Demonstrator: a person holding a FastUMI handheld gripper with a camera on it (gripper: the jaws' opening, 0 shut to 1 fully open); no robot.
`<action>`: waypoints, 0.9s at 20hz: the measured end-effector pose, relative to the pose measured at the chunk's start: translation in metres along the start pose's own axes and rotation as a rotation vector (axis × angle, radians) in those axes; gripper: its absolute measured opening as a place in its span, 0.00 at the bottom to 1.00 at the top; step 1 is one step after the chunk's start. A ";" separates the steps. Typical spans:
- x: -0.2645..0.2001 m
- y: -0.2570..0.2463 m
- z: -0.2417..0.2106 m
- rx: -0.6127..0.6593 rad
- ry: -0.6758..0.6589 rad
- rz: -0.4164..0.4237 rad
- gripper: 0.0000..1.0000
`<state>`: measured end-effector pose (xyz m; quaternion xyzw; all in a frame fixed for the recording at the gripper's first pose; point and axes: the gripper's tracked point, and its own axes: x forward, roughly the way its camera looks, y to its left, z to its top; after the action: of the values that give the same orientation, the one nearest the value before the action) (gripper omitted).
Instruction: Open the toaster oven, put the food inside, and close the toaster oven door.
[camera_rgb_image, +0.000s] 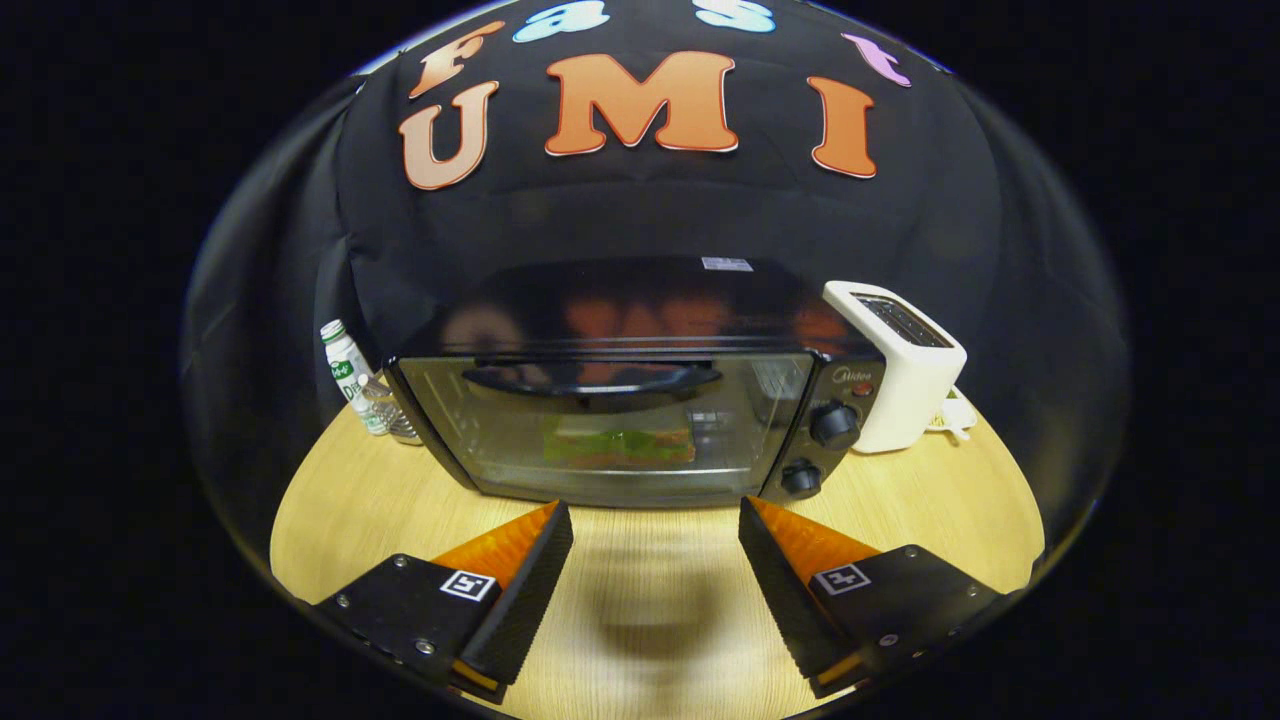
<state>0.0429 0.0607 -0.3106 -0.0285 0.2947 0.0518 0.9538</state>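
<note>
Jaws of the gripper (655, 520) stand wide apart, holding nothing, low over the pale wood table (330, 510). Black toaster oven w/ glass door (620, 425) sits straight ahead, just beyond the tips, door shut. Food, a green-topped sandwich-like slab (618, 445), already lies inside behind the glass. Door handle (592, 378) runs crosswise, above the jaws & centred betw. them. Task looks about done.

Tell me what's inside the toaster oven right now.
Through the closed glass door of the toaster oven, a sandwich-like food with green filling lies on the rack. Glare hides the rest. The gripper is open, fingers apart before the door.
</note>
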 end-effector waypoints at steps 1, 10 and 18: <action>0.002 0.000 0.007 0.005 -0.010 -0.002 0.99; -0.025 -0.018 0.089 -0.004 -0.128 -0.012 0.99; -0.055 -0.074 0.193 -0.004 -0.276 -0.079 0.99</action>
<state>0.1142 -0.0005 -0.1189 -0.0344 0.1592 0.0181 0.9865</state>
